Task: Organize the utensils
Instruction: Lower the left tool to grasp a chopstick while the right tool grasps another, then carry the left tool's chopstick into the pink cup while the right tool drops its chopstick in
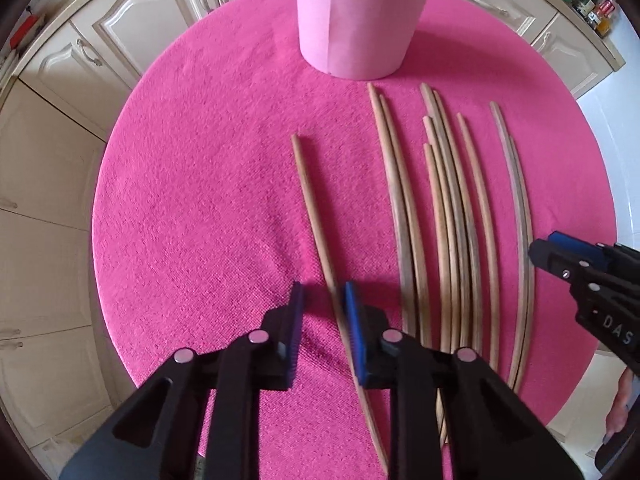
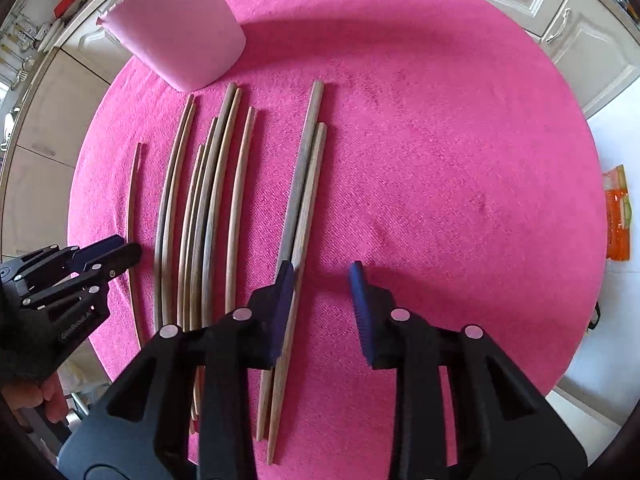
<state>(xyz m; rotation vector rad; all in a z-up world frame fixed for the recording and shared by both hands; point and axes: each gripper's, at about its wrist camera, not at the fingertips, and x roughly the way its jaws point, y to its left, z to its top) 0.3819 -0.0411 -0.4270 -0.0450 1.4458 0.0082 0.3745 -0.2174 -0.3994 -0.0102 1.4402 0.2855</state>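
Left gripper (image 1: 322, 292): released, aimed down at pink cloth (image 1: 200, 200). Single chopstick (image 1: 310, 200) between the jaws, hard against the 3 o'clock pad, clear gap to the 9 o'clock pad. No clamp on it.

Single chopstick: flat on the cloth, running from 12 to 6 through the left-wrist view, apart from the other sticks, at 9 o'clock of them.

Right gripper (image 2: 320, 276): also released, jaws spread, aimed down. Rightmost pair (image 2: 304, 184) of chopsticks at its 9 o'clock finger; lighter stick of the pair just inside that pad, grey one passing under it. 3 o'clock pad well clear, over bare cloth only. Not grasping.

Main bunch (image 1: 452, 200) of chopsticks: flat on the cloth, roughly parallel, between the single stick and the rightmost pair, tips toward 12. Some touching side by side, a few overlapping.

Pink cup (image 1: 352, 20): upright on the cloth at 12 o'clock in the left-wrist view, at 11 in the right-wrist view, just beyond the stick tips. One stick end visible above its rim in the right-wrist view.

Cream cabinets (image 1: 52, 160) around the table from 9 through 2. Orange packet (image 2: 618, 216) off the cloth at 3 o'clock in the right-wrist view. Part of a hand on the left gripper's handle at 8 o'clock there.
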